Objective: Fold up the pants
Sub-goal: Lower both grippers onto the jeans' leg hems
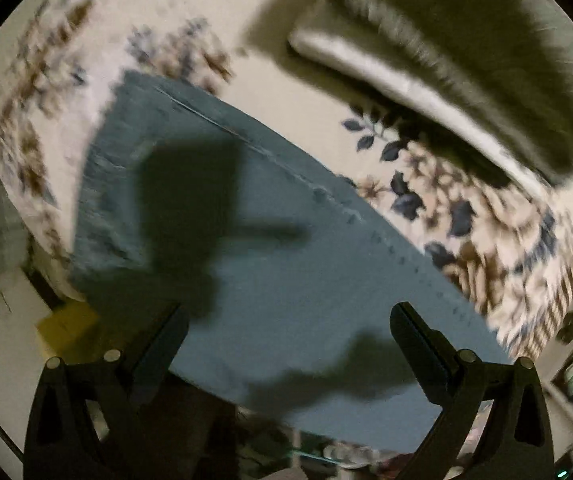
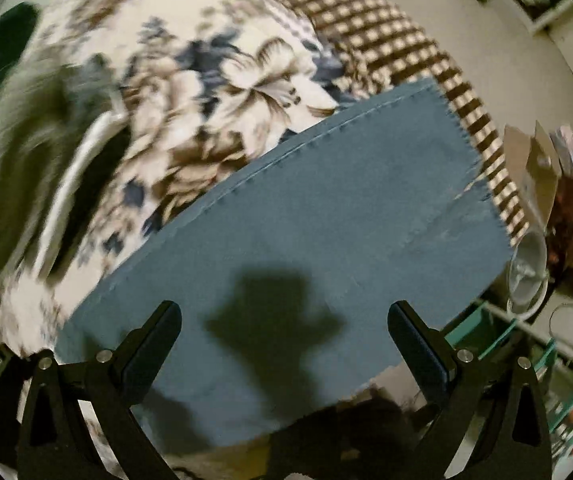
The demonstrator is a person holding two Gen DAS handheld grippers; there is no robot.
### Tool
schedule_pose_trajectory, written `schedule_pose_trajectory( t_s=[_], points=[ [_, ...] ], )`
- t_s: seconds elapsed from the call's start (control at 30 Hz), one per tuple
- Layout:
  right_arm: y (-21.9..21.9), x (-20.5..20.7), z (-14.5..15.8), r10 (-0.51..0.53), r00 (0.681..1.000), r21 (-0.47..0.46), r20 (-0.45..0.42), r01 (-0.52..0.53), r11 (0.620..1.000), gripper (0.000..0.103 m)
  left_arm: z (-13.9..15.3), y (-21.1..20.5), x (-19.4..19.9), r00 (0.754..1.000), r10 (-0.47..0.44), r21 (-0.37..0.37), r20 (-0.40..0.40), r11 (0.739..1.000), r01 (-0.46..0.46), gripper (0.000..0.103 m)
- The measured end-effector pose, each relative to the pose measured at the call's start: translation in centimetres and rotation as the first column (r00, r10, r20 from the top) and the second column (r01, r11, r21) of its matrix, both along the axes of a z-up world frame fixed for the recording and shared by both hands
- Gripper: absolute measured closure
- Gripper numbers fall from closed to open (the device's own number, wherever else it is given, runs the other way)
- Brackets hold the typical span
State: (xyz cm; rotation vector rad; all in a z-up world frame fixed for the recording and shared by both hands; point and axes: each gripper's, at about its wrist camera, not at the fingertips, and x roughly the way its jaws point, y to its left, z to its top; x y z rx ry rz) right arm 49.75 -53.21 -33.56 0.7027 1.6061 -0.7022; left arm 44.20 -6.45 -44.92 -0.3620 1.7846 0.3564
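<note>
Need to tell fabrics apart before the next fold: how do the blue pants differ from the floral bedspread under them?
The blue pants are one plain colour; the floral bedspread is cream with dark blue and brown flowers and a checked border. The pants lie flat as a long strip with stitched seams along the edge; the bedspread spreads far wider and carries them. Both look smooth and flat. Left gripper and right gripper hover open above the pants, holding nothing.

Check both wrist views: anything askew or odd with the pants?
Nothing stands out. The blue pants lie flat on the floral bedspread, long edges straight, no bunching. Left gripper and right gripper are open above them.
</note>
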Motion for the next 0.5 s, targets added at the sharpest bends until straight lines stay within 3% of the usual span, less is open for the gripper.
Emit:
schedule_pose_trajectory(
  t_s=[0.13, 0.27, 0.3, 0.33, 0.37, 0.43, 0.5],
  points=[
    [-2.8, 2.4, -6.9, -0.077, 0.994, 0.012, -0.073, 0.078, 0.997, 0.000, -5.9, -1.7, 3.6, 0.995, 0.045, -0.007, -0.086, 0.999, -0.045, 0.000],
    [-4.7, 2.9, -10.6, -0.143, 0.982, 0.020, -0.119, 0.147, 0.989, 0.000, -9.9, -2.4, 5.5, 0.990, 0.048, 0.063, -0.136, 0.997, -0.040, 0.001],
    [-5.2, 3.5, -11.9, -0.162, 0.978, 0.023, -0.133, 0.167, 0.986, 0.000, -10.5, -2.4, 5.7, 0.988, 0.048, 0.078, -0.144, 0.996, -0.037, 0.010],
    [-5.4, 3.8, -13.0, -0.179, 0.973, 0.031, -0.144, 0.185, 0.982, 0.000, -11.0, -2.3, 5.7, 0.988, 0.044, 0.093, -0.146, 0.995, -0.030, 0.026],
    [-5.7, 4.1, -14.0, -0.195, 0.969, 0.040, -0.155, 0.203, 0.978, 0.001, -11.3, -2.3, 5.7, 0.989, 0.034, 0.105, -0.145, 0.994, -0.019, 0.033],
    [-5.8, 4.4, -15.7, -0.226, 0.958, 0.061, -0.176, 0.239, 0.969, 0.004, -11.5, -2.1, 5.4, 0.994, 0.023, 0.083, -0.112, 0.996, -0.013, 0.060],
    [-5.9, 4.5, -16.7, -0.239, 0.953, 0.074, -0.185, 0.256, 0.964, 0.021, -10.6, -1.9, 4.9, 0.998, 0.005, 0.084, -0.063, 0.996, 0.001, 0.077]
  ],
)
